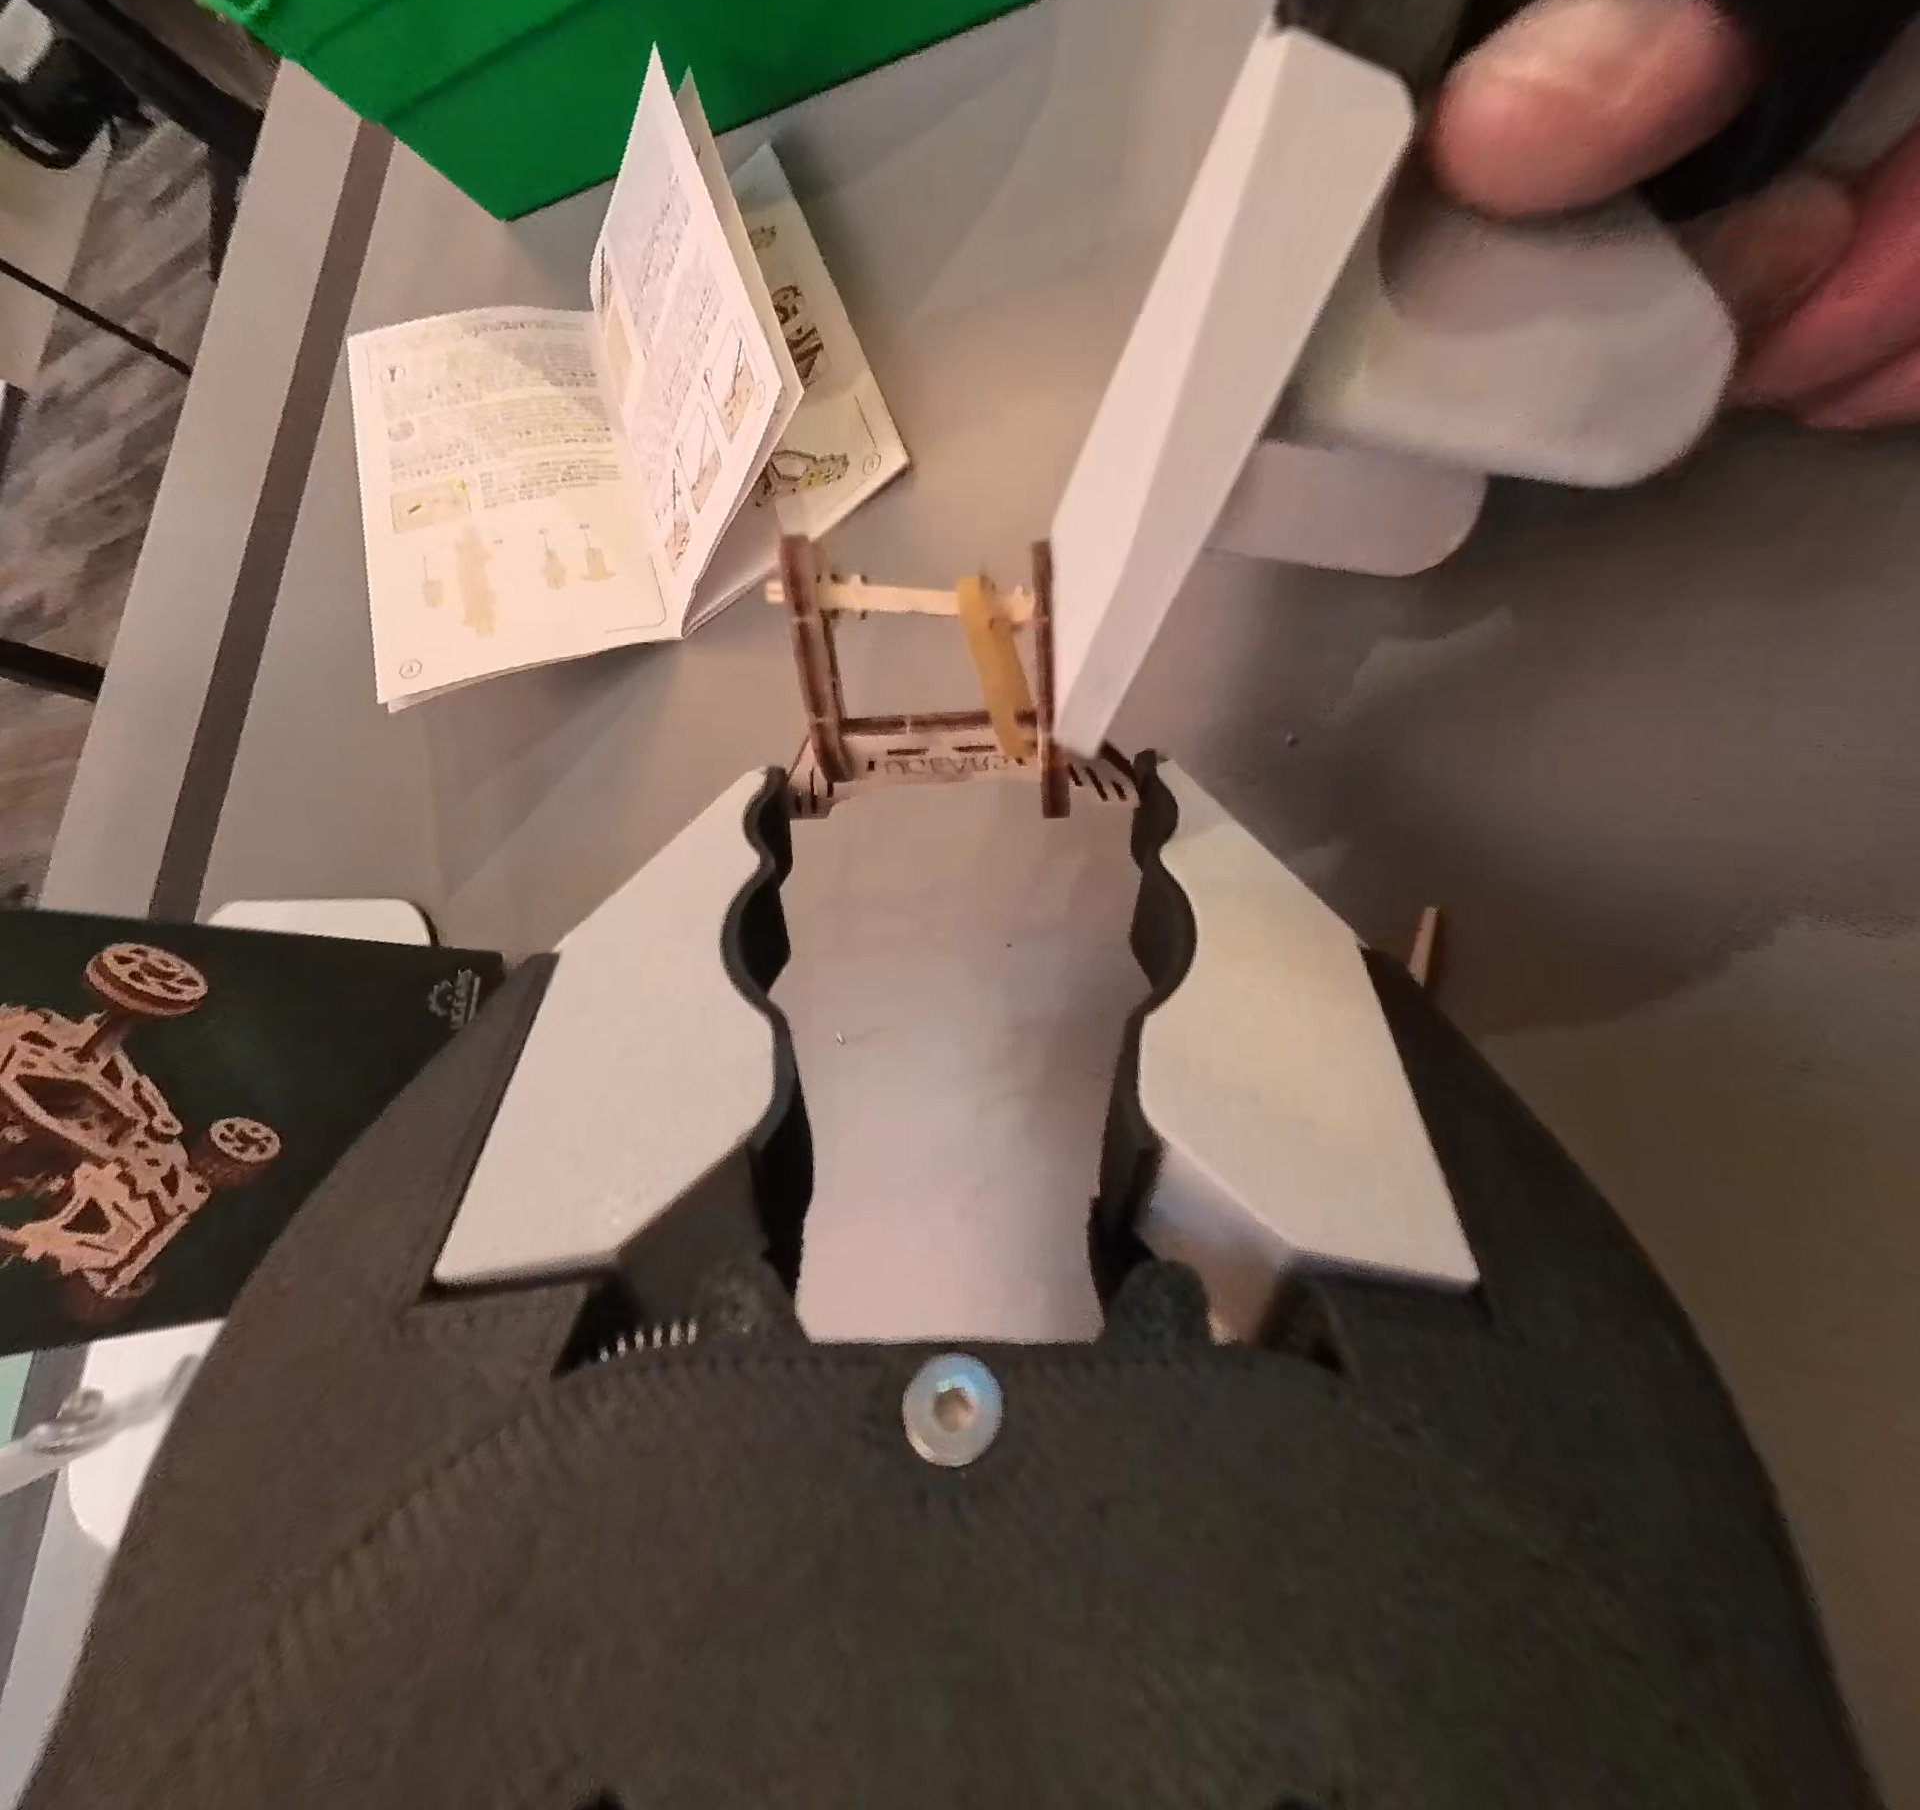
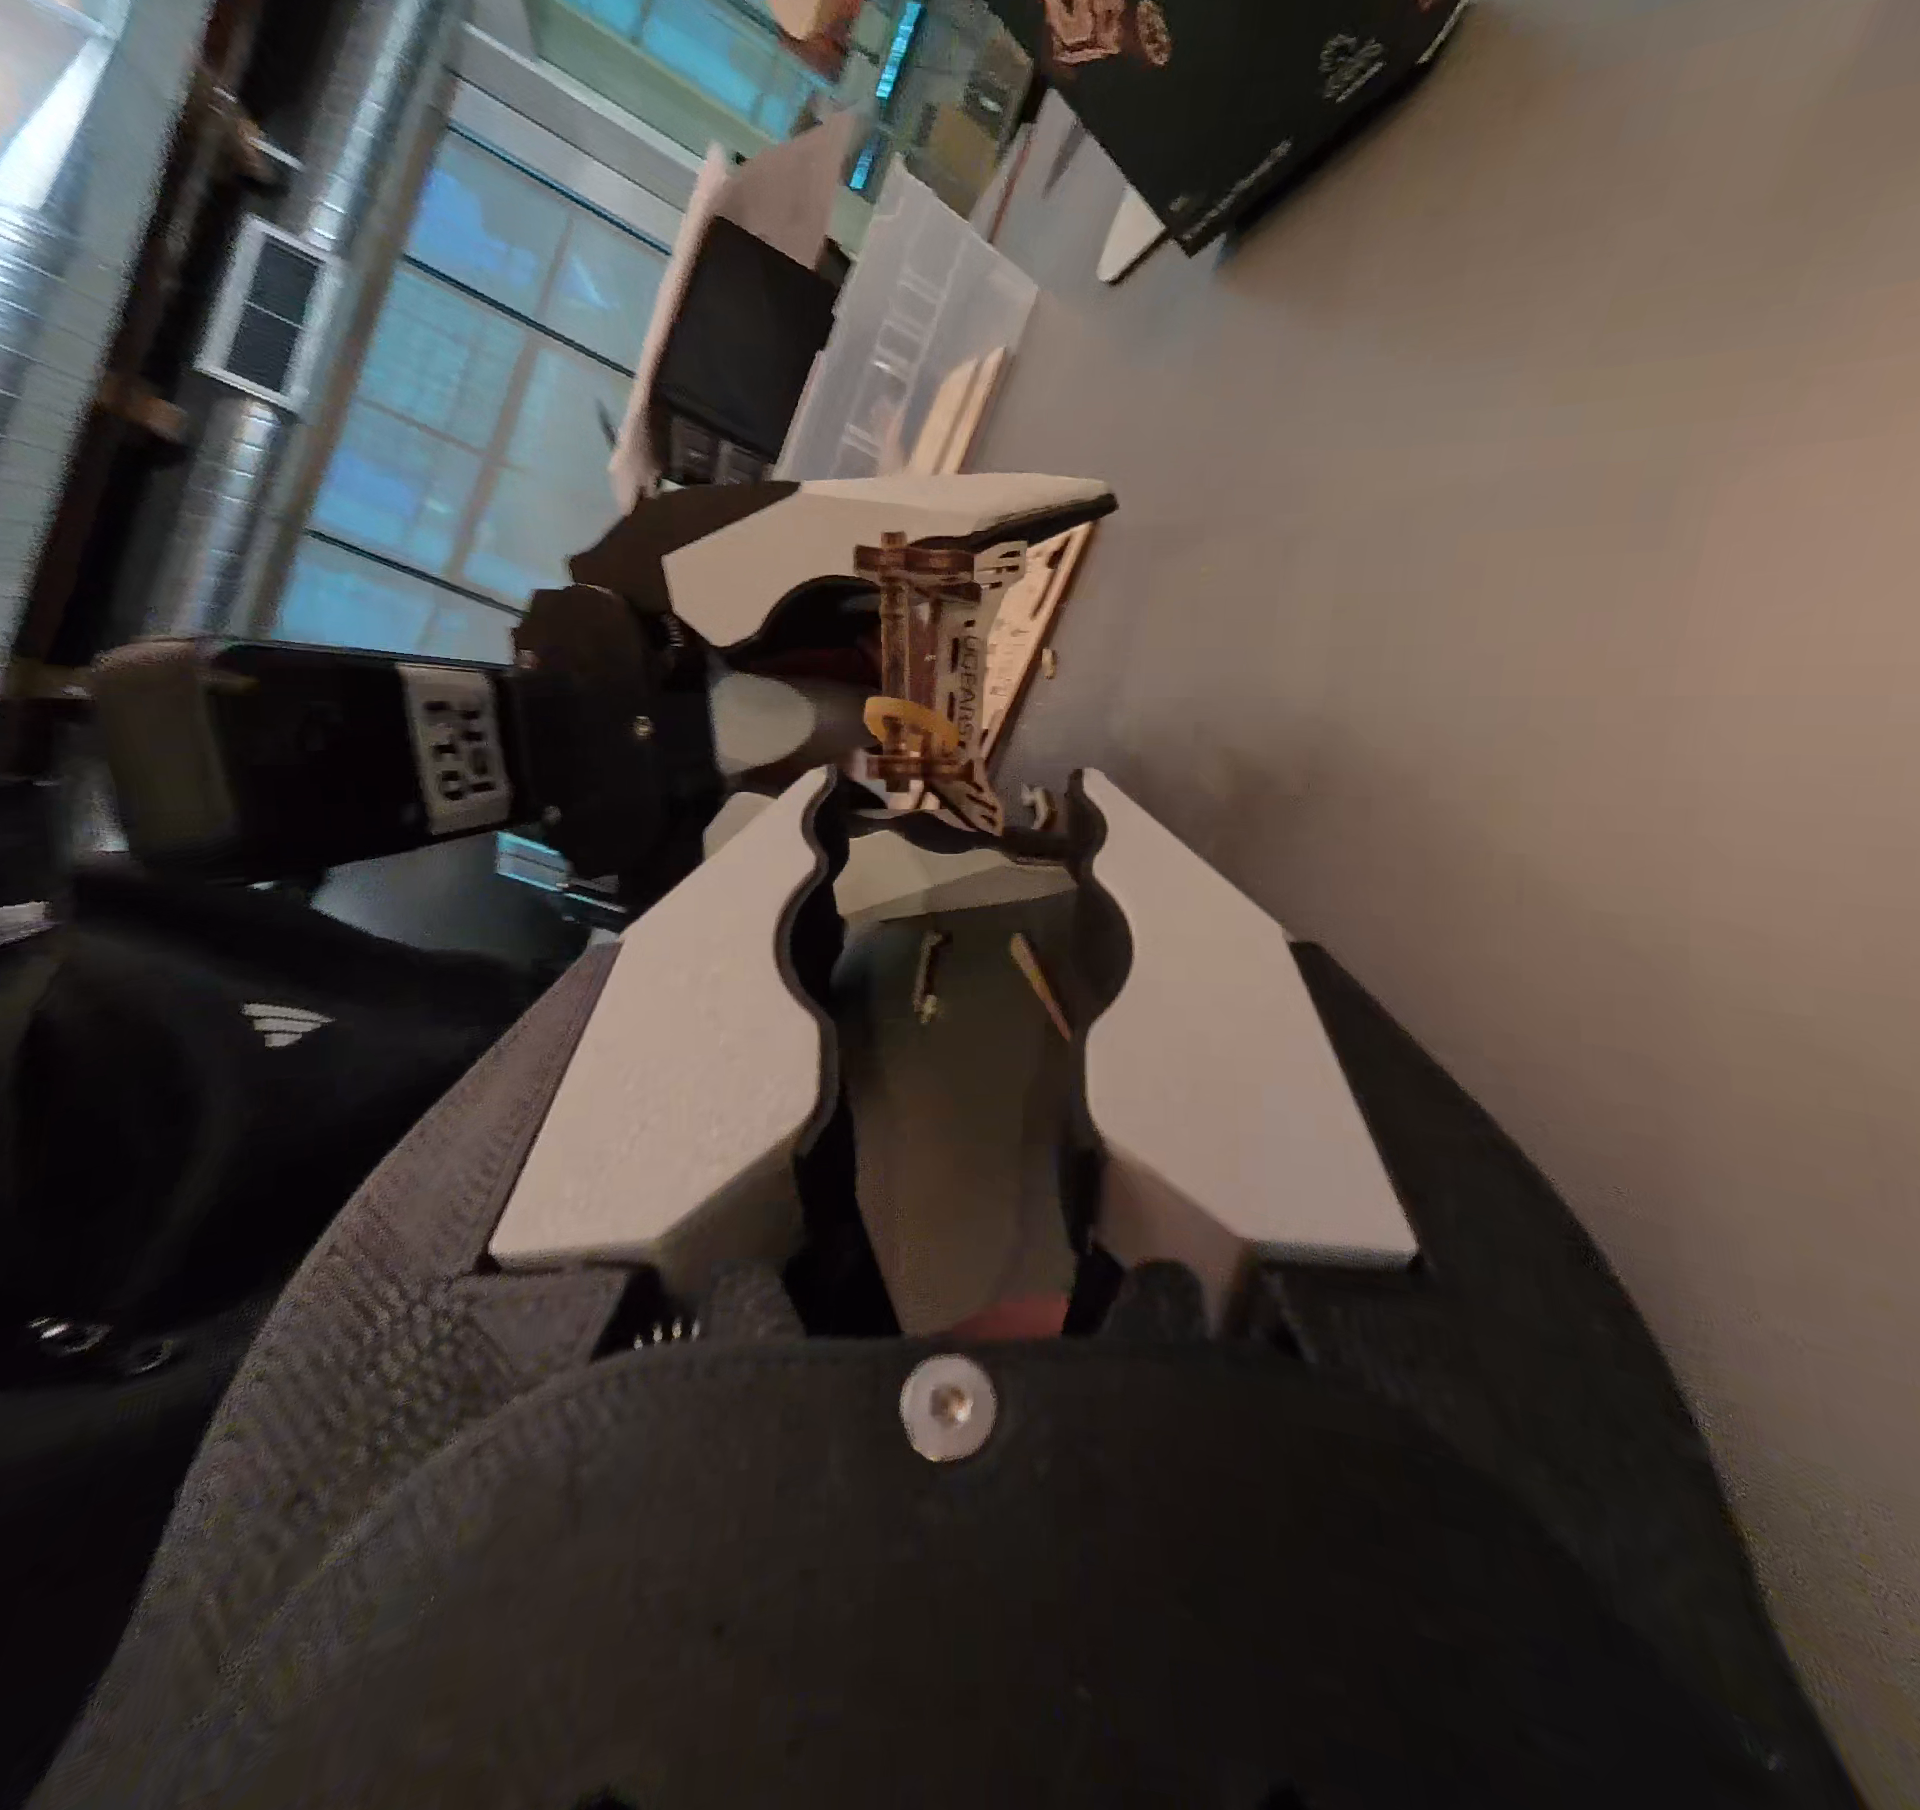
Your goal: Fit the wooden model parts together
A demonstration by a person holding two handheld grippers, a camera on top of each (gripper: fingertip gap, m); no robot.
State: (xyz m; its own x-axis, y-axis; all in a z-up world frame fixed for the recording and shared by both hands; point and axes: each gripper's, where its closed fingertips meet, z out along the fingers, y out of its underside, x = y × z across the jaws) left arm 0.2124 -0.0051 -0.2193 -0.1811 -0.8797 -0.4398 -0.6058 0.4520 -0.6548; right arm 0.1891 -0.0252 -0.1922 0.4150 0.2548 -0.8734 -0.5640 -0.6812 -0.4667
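A small wooden model frame [image 1: 914, 724] with dark uprights and a yellowish piece [image 1: 997, 664] stands out from my left gripper [image 1: 956, 794]. The left gripper is shut on the frame's pale base plate, which touches both pads. In the right wrist view the same frame [image 2: 951, 659] sits clamped between the left gripper's white fingers [image 2: 831, 534]. My right gripper [image 2: 956, 804] is open, with its tips just short of the frame's near end and nothing pressed between them. In the left wrist view one white finger [image 1: 1195, 389] of the right gripper lies against the frame's right upright.
On the grey table [image 1: 1455, 825] are an open instruction booklet [image 1: 540, 472], a green bin [image 1: 582, 25] and a black product box [image 1: 187, 1116]. Two loose wooden pieces [image 2: 930, 976] lie under the right gripper. A clear plastic box [image 2: 914, 326] is at the table's edge.
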